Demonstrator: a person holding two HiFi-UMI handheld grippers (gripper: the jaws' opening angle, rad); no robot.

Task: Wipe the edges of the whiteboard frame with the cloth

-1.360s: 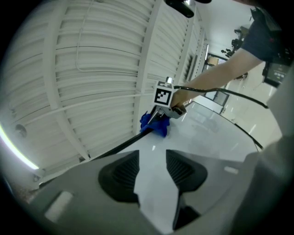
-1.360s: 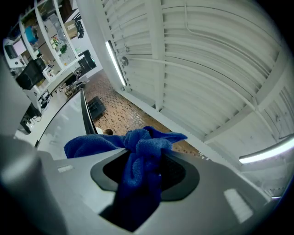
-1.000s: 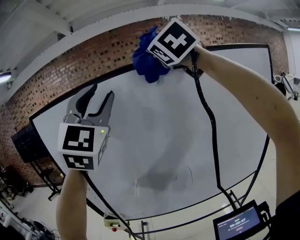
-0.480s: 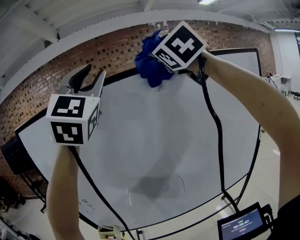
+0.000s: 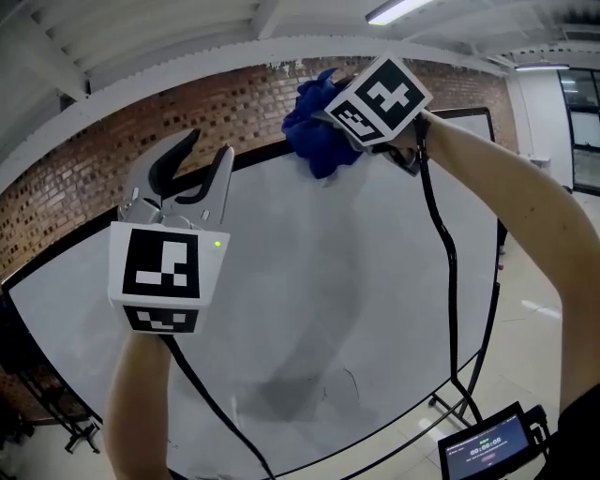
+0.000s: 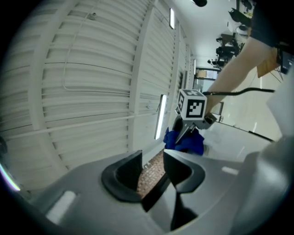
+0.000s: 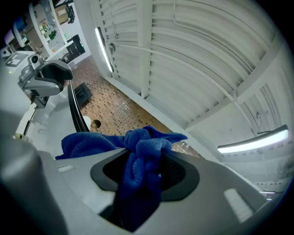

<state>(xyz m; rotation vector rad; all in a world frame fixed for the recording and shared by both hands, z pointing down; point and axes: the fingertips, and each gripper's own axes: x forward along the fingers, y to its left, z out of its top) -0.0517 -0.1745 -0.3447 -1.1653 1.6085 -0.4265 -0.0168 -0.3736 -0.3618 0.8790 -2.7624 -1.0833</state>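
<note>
A large whiteboard (image 5: 309, 281) with a thin black frame (image 5: 262, 152) stands before a brick wall. My right gripper (image 5: 330, 117) is shut on a bunched blue cloth (image 5: 314, 141), pressed against the frame's top edge; the cloth (image 7: 138, 183) fills its jaws (image 7: 147, 153). To the left, my left gripper (image 5: 208, 145) points up at the same top edge. Its jaws have just been closing but stand apart with nothing between them. In the left gripper view, brick and frame show through its gap (image 6: 153, 158), with the cloth (image 6: 186, 140) further along.
A brick wall (image 5: 112, 159) runs behind the board under a white ribbed ceiling with a strip light (image 5: 403, 9). A black cable (image 5: 445, 253) hangs from the right gripper across the board. A small screen (image 5: 487, 450) sits at the bottom right, by the board's stand (image 5: 469, 394).
The right gripper and cloth have slid rightwards along the top edge. The left gripper has risen towards that edge, and its jaws look narrower than before.
</note>
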